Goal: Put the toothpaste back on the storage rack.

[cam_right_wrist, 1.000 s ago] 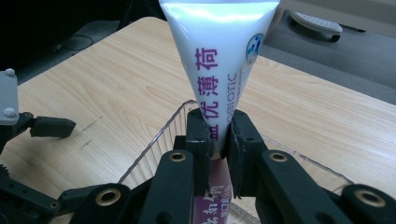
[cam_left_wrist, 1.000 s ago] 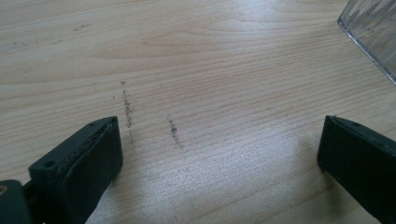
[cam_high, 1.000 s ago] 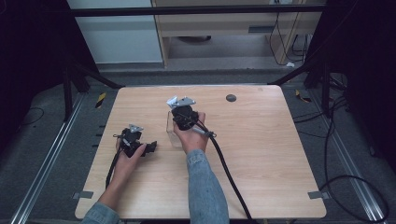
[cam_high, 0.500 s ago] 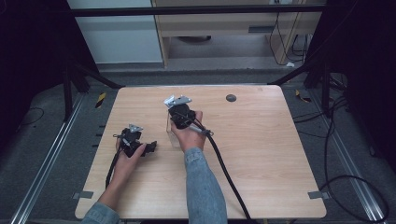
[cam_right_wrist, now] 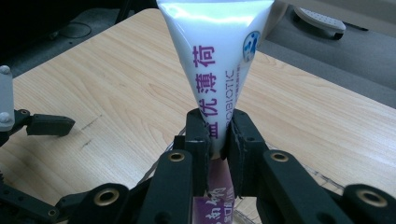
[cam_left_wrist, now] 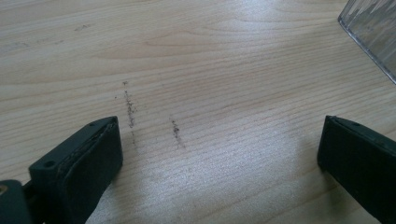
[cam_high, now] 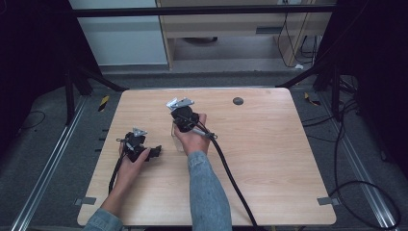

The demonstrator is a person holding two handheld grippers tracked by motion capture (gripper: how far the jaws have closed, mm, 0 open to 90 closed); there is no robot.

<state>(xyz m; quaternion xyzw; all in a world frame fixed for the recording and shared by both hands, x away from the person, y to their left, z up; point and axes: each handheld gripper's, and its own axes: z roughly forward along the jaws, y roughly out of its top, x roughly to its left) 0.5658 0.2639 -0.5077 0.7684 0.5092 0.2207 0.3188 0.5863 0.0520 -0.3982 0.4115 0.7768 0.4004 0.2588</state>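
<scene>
My right gripper is shut on a white toothpaste tube with purple lettering, pinching it low on its flat body. The tube stands upright, and its lower end reaches into a clear glass below the jaws. From the high view, the right gripper points down over the glass near the table's middle. My left gripper rests on the wood to the left, and its jaws stand open over bare table. A corner of the ribbed glass shows at top right.
The wooden table has a small dark round disc near its far edge. A black cable trails from the right gripper toward the near edge. Metal rails and loose cables lie on the floor around the table.
The right gripper has drifted slightly to the left with the tube still in it. The left gripper has stayed put.
</scene>
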